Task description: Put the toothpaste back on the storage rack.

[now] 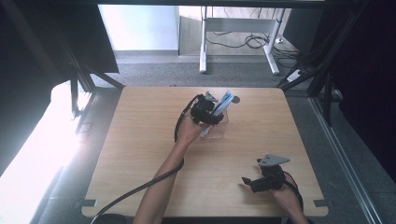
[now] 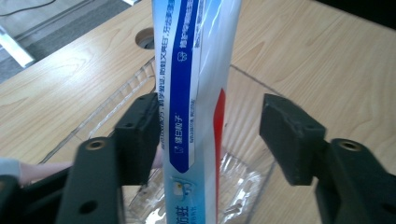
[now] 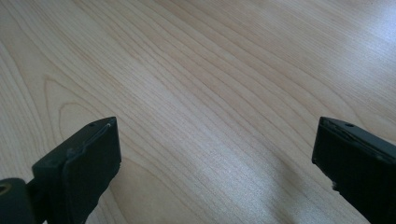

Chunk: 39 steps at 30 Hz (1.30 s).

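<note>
A blue and white toothpaste tube [image 1: 224,102] [image 2: 196,93] stands tilted in a clear plastic container [image 1: 217,132] [image 2: 116,107] at the middle back of the wooden table [image 1: 140,140]. My left gripper [image 1: 215,115] [image 2: 210,135] is open around the tube. Its left pad lies against the tube's edge, while a gap separates the right pad from the tube. The tube's lower end rests inside the container. My right gripper [image 1: 246,181] [image 3: 215,154] hovers open over bare wood near the front right, with nothing between its jaws.
A round cable hole [image 1: 236,99] [image 2: 145,39] sits in the tabletop just behind the container. Beyond the table's far edge stands a white desk frame [image 1: 203,51] with cables on the floor. Dark frame posts flank both sides.
</note>
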{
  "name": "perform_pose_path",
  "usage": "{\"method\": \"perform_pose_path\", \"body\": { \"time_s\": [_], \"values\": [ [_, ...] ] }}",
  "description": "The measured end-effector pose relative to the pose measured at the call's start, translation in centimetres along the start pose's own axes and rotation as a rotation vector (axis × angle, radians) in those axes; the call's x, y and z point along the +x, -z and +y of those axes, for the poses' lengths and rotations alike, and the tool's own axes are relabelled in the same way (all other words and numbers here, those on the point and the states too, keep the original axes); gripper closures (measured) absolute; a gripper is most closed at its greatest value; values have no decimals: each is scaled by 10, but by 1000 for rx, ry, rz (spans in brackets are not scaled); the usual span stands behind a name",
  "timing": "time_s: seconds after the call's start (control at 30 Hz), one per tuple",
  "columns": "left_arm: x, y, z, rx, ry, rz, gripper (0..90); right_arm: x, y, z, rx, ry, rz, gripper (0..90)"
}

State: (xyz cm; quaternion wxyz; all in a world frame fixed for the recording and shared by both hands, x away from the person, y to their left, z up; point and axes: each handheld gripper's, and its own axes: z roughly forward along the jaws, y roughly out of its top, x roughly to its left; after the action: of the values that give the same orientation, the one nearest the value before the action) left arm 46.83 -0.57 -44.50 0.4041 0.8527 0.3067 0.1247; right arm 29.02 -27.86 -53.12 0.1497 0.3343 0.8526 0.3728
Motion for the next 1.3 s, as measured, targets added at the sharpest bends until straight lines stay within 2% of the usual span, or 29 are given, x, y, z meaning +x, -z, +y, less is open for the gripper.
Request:
{"method": "perform_pose_path", "body": {
  "time_s": [0.03,0.2,0.27,0.47,0.73,1.03,1.3],
  "values": [
    [0,1,0,-1,11,-13,311,0,0,0,0,0,0,12],
    [-3,6,0,20,2,1,148,1,0,0,-2,3,-3,12],
    [-5,10,-1,25,-13,14,137,1,0,0,-5,4,-5,12],
    [-8,20,-4,20,-14,-2,131,1,0,1,-8,5,-5,12],
    [-12,28,-9,15,-27,6,131,1,0,1,-8,4,-4,12],
    [-20,40,-20,13,-45,4,131,2,0,1,-14,3,-1,12],
    [-24,52,-33,16,-51,12,131,3,-1,1,-22,-4,23,0]
  ]
}}
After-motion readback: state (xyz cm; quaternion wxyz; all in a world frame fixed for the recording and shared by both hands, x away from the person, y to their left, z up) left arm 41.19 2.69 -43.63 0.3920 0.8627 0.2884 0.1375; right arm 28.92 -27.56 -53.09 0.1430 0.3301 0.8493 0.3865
